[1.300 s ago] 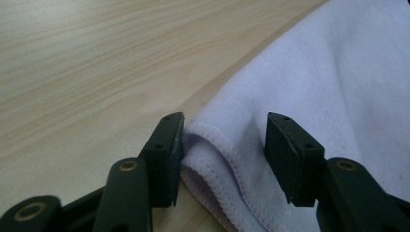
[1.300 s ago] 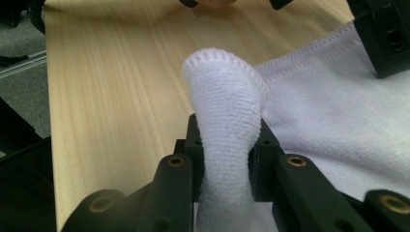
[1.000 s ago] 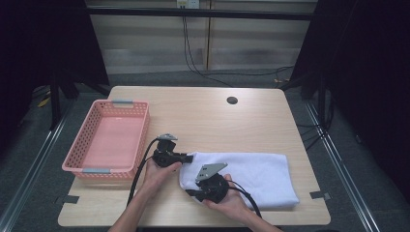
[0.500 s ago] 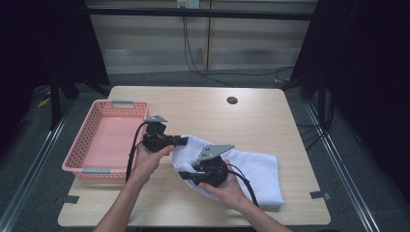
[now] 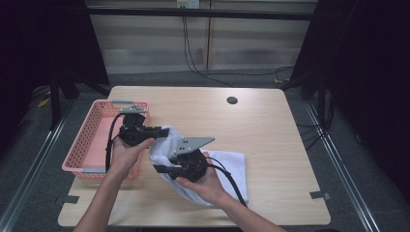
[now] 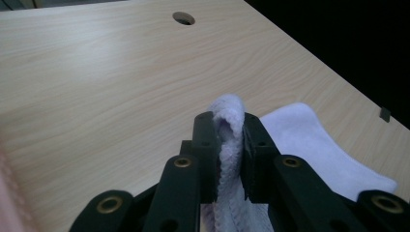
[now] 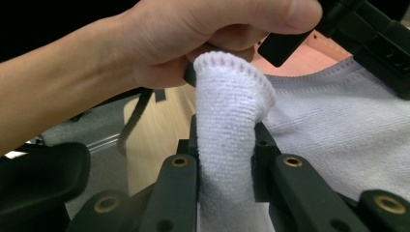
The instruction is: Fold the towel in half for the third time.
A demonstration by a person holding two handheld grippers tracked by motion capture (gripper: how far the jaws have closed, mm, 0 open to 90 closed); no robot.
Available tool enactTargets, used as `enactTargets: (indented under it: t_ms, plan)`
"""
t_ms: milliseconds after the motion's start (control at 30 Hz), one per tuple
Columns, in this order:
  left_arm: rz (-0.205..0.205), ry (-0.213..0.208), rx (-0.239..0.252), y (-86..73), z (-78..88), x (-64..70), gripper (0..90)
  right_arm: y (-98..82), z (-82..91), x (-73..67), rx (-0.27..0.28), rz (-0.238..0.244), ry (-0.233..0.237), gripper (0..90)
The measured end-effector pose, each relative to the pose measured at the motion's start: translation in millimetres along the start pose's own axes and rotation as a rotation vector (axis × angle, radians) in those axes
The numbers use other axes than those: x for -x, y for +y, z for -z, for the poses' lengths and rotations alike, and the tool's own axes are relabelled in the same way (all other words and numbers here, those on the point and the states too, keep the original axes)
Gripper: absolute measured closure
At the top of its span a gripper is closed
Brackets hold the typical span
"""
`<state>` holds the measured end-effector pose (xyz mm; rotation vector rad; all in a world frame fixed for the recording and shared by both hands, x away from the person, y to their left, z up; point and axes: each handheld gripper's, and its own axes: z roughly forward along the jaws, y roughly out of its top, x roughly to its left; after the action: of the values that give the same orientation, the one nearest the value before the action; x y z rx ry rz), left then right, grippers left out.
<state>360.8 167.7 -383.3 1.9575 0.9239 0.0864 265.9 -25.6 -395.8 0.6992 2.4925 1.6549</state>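
i see soft light from above on the table (image 5: 270,130), with dark all around it. the high view looks a bit fuzzy. up close, the towel (image 7: 227,125) is sharp; the hand (image 7: 193,38) is blurry.

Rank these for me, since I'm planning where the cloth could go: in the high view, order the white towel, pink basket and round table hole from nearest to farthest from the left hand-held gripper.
1. White towel: clamped in the left hand-held gripper.
2. Pink basket: just beside it, at the table's left edge.
3. Round table hole: farthest, toward the far right.
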Motion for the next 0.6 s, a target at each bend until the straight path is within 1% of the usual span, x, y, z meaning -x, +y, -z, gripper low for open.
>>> enactTargets:
  t_ms: [67,133,167,200,233,267,300,333,400,467,500,533,567,600]
  plan:
    - [0.002,-0.022,0.002,0.4,-8.0,4.6,78.9,-7.5,7.9,0.7,0.006,-0.015,-0.01,77.9]
    - [0.0,-0.045,-0.003,2.6,-19.9,12.5,78.8,-14.1,19.0,2.5,0.017,-0.025,-0.028,77.9]
    - [-0.015,-0.055,-0.012,4.3,-26.3,16.6,78.8,-18.2,26.4,3.4,0.021,-0.032,-0.036,77.8]
    - [-0.02,-0.06,-0.014,5.7,-33.8,21.7,78.6,-22.6,33.8,4.4,0.029,-0.034,-0.048,77.8]
    - [-0.029,-0.073,-0.029,8.0,-45.3,28.9,78.5,-27.4,41.5,5.5,0.038,-0.042,-0.062,77.8]
    - [-0.04,-0.076,-0.038,9.3,-53.4,33.9,78.4,-35.3,51.9,8.1,0.047,-0.063,-0.075,77.7]
    - [-0.051,-0.076,-0.05,10.1,-59.1,37.1,78.2,-40.8,58.6,9.4,0.051,-0.069,-0.091,77.7]
    - [-0.049,-0.079,-0.055,10.7,-65.0,40.5,78.1,-45.2,63.4,10.2,0.053,-0.068,-0.107,77.7]
    - [-0.05,-0.094,-0.063,10.6,-80.6,48.7,78.0,-54.9,73.7,12.1,0.051,-0.074,-0.137,77.7]
    - [-0.066,-0.092,-0.076,9.0,-94.9,57.2,77.9,-65.3,82.8,15.0,0.038,-0.096,-0.155,77.6]
    - [-0.059,-0.103,-0.082,7.7,-101.8,60.9,77.9,-70.2,86.4,16.0,0.032,-0.095,-0.166,77.5]
    - [-0.068,-0.111,-0.098,6.9,-108.0,64.0,77.7,-75.0,90.0,17.0,0.029,-0.098,-0.17,77.2]
    - [-0.069,-0.111,-0.104,6.1,-114.1,68.4,77.5,-79.6,93.6,17.9,0.02,-0.104,-0.171,76.8]
    - [-0.082,-0.111,-0.122,5.7,-118.8,71.3,77.2,-84.0,96.9,18.0,0.016,-0.106,-0.18,75.8]
